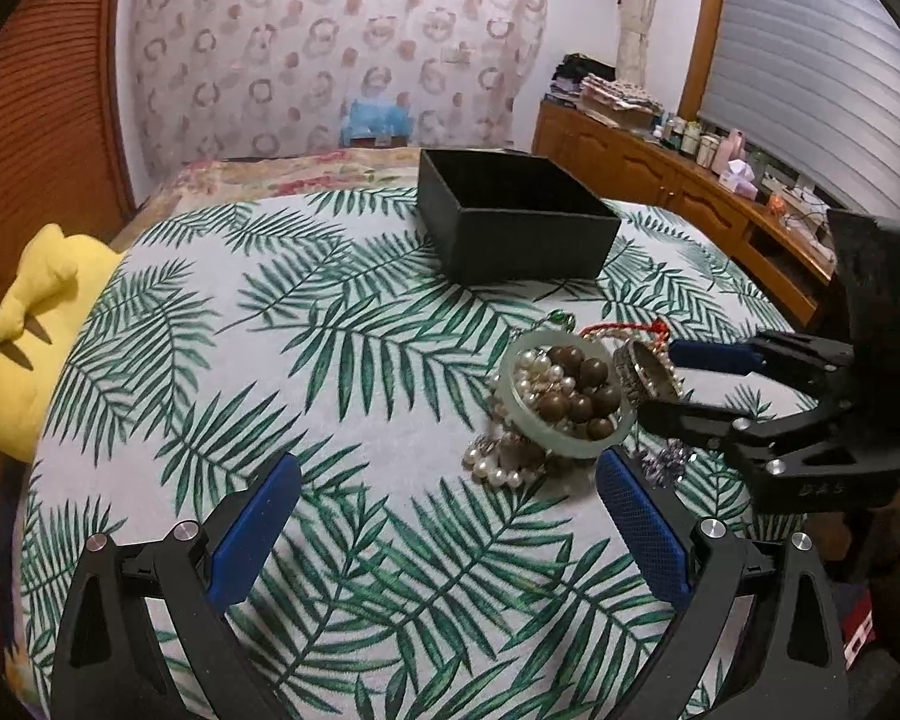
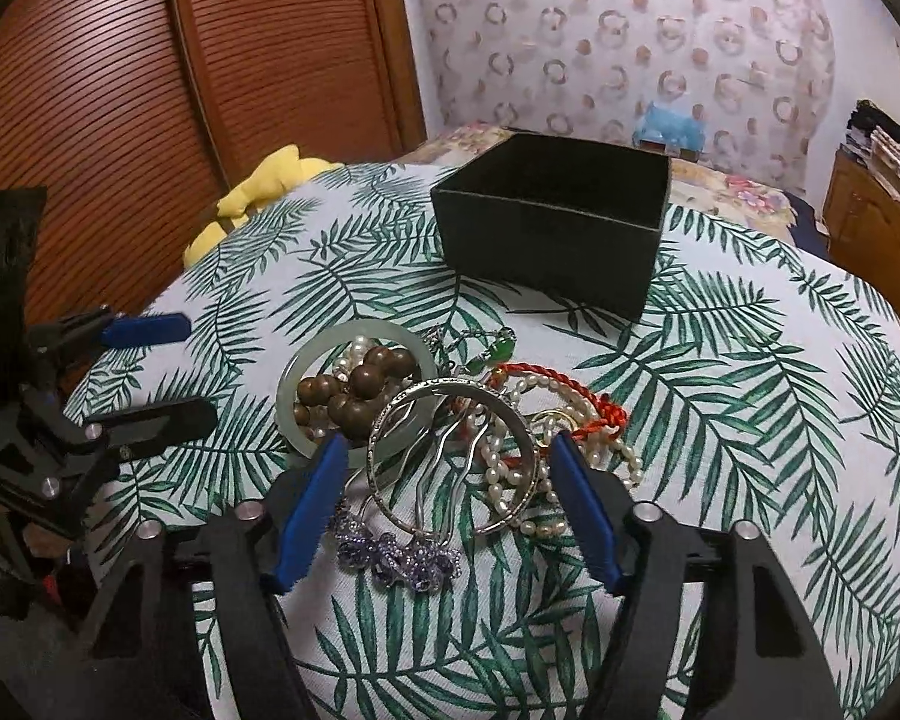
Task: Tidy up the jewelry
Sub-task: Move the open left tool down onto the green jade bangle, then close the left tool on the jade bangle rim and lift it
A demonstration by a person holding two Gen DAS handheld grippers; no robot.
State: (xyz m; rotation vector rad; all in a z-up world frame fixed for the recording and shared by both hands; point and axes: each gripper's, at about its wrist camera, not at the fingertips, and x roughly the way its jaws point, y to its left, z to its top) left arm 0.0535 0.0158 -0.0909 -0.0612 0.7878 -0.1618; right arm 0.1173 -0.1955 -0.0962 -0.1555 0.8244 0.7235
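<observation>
Hardly begun, by the look of it. Black box (image 2: 549, 228) open at the far side of the palm-print cloth (image 2: 750, 372), nothing visible inside, though the floor of it hidden behind the near wall in both views. All the jewelry in one tangled heap, well apart from the box on the near side.

In the heap: jade bangle (image 2: 297, 369) lying flat, brown beads (image 2: 360, 390) and pearls (image 2: 498, 456) spilling through and around it; silver bangle (image 2: 450, 456) tilted up, leaning partly over the jade one; wavy silver hairpin (image 2: 432, 468) threaded under it, its purple flowers (image 2: 399, 552) nearest the camera; red cord (image 2: 588, 420) and a green-stone piece (image 2: 498, 351) toward the box.

Right gripper (image 2: 447, 474) spread wide, fingers either side of the silver bangle, apparently not yet pressing on it; nothing held. Seen from the left wrist, the silver bangle (image 1: 645, 372) between those same fingers, upright on edge. Left gripper (image 1: 450, 498) likewise wide apart and empty, hovering over bare cloth just short of the heap, the jade bangle (image 1: 567, 396) ahead and to its right.

Left to do, judging from this: everything — each piece lifted out of the tangle and into the box. Likely first: the silver bangle. Risk: hairpin and pearls dragged along.
</observation>
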